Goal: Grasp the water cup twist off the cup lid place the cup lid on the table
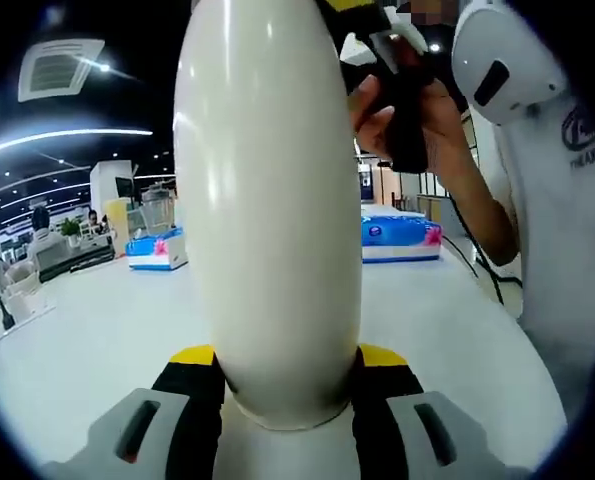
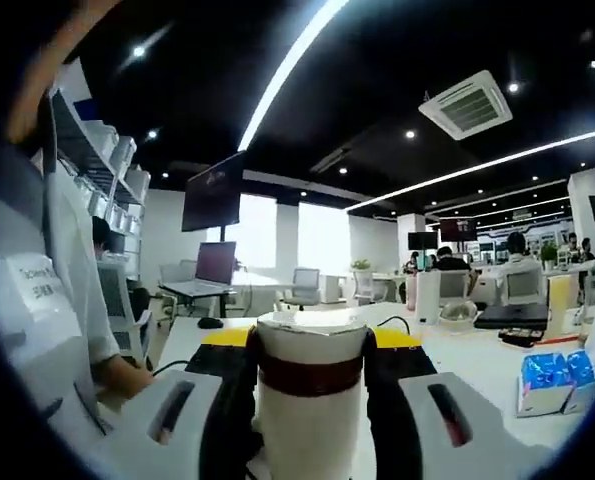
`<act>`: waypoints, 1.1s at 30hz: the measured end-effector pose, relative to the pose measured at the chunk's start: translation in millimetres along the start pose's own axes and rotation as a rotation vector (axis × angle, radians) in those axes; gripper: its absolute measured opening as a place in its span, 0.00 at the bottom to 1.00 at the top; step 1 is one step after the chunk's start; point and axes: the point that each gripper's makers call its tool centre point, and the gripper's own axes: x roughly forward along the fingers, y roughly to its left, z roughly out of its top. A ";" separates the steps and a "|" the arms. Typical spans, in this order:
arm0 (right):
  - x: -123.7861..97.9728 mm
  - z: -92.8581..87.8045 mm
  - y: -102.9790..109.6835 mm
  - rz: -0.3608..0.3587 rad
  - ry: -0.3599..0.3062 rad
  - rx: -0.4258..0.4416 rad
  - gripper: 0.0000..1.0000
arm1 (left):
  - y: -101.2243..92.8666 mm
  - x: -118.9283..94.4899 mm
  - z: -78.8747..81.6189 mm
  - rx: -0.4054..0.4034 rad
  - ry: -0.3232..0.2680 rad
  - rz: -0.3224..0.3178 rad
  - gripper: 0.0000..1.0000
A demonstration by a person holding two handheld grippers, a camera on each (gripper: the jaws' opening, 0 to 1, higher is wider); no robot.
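Between our left gripper [image 1: 287, 385] jaws we hold the cream water cup [image 1: 267, 200] clamped at its body, lifted above the white table [image 1: 97, 340]. Our right gripper [image 2: 310, 375] grips the cup lid [image 2: 310, 345], its dark band level with the jaws. For a clean twist, we should keep the cup still and turn squarely. Beyond lie blue tissue packs [image 1: 402, 232].

bare white table [image 1: 107, 330] around, tissue packs [image 1: 402, 236] well behind

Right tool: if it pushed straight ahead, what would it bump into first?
The lid itself, which the right tool already clamps between its jaws. Past that, the table looks free ahead, though depth is unclear.
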 end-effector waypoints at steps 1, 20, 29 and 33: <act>0.5 -0.2 0.7 0.016 -0.001 0.004 0.45 | 0.0 0.2 0.0 -0.001 0.000 0.000 0.51; 0.1 -3.0 8.3 0.227 -0.004 0.020 0.45 | -0.1 1.7 -1.8 -0.009 0.005 0.002 0.51; -1.4 -3.7 8.3 0.246 -0.010 0.022 0.45 | -0.3 1.7 -2.3 -0.013 0.008 0.005 0.51; -2.3 -3.9 4.9 0.231 -0.006 0.023 0.45 | 0.0 1.8 -2.5 -0.017 0.009 0.008 0.51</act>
